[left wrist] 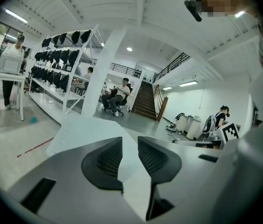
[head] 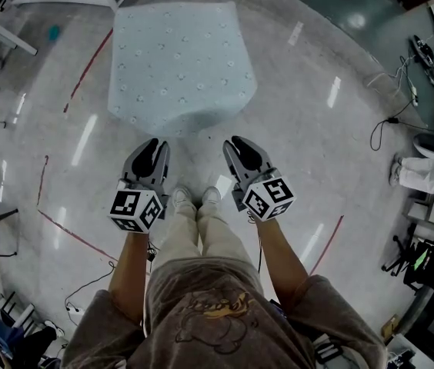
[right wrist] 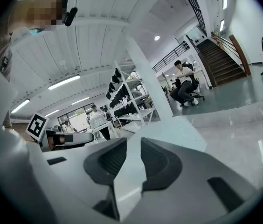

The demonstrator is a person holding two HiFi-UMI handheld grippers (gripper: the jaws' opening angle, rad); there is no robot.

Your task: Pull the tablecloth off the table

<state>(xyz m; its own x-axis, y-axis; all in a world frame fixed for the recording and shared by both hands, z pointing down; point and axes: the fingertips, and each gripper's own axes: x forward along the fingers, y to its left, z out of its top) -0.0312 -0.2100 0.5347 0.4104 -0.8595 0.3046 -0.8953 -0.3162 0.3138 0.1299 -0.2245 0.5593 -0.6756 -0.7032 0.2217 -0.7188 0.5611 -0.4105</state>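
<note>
Head view only: pale blue tablecloth (head: 182, 60) covers table fully, ahead of left gripper (head: 150, 146) and right gripper (head: 240, 144), touching neither. Red tape lines (head: 86, 68) and cables (head: 390, 121) on floor; shoes (head: 194, 197) between grippers.

Gripper views only: left fingers (left wrist: 108, 160) slightly parted, empty; right fingers (right wrist: 155, 162) likewise released. Shelving rack (left wrist: 61, 45), staircase (left wrist: 145, 101), seated person (left wrist: 117, 94) beyond cloth.

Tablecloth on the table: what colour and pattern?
The tablecloth is pale blue with small scattered white spots, best in the head view.
</note>
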